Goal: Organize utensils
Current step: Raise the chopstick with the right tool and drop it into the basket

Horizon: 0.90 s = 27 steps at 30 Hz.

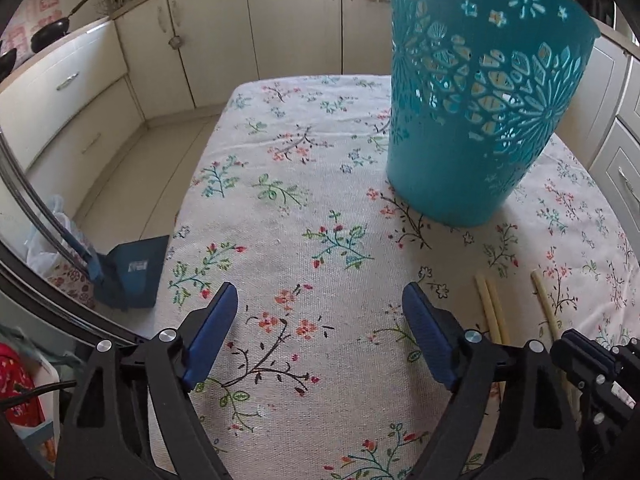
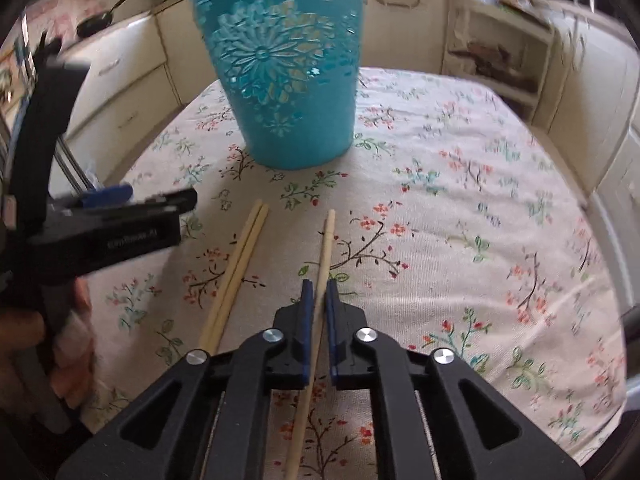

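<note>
A tall teal plastic basket (image 2: 286,80) with flower cut-outs stands upright on the floral tablecloth; it also shows in the left wrist view (image 1: 476,112). Three pale wooden chopsticks lie in front of it. My right gripper (image 2: 319,286) is shut on a single chopstick (image 2: 326,248), which runs between its blue pads. A pair of chopsticks (image 2: 240,264) lies just left of it, touching each other. My left gripper (image 1: 320,296) is open and empty above the cloth, left of the chopsticks (image 1: 492,308). It appears at the left of the right wrist view (image 2: 120,216).
The table (image 1: 280,200) sits among cream kitchen cabinets (image 1: 224,36). A blue dustpan (image 1: 132,272) and a plastic bag stand on the floor at its left. A black pan (image 1: 52,34) rests on the counter. An open shelf (image 2: 496,56) stands behind the table.
</note>
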Motion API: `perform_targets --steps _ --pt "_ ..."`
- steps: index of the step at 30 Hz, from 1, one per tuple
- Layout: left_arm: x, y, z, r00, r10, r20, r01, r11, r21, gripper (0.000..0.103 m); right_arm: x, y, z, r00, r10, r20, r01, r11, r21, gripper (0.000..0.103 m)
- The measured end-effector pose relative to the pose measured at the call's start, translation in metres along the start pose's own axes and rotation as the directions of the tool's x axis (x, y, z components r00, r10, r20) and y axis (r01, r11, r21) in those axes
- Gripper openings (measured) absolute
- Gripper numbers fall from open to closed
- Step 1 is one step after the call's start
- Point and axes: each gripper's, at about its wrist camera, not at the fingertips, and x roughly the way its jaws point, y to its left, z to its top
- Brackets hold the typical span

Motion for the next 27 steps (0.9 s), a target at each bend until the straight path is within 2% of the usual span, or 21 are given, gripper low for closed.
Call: perform_targets --steps 5,12,22,27 --pt "0.003 0.004 0.002 1.000 -0.021 -0.022 0.020 1.000 -0.021 0.086 -0.014 -0.022 0.001 0.989 0.149 0.011 -0.149 0.975 0.164 0.006" --pt "0.004 0.001 0.002 0.999 -0.017 -0.027 0.016 1.000 -0.014 0.087 -0.053 -0.028 0.016 0.956 0.266 0.124 -0.288 0.932 0.219 0.006" --pt "0.003 0.001 0.002 0.999 -0.017 -0.028 0.017 1.000 -0.013 0.088 -0.107 -0.020 0.069 0.899 0.323 0.295 -0.381 0.909 0.167 0.006" --pt "0.003 0.001 0.001 0.999 -0.019 -0.028 0.018 1.000 -0.012 0.089 -0.124 -0.008 0.119 0.862 0.309 0.403 -0.381 0.918 0.111 0.006"
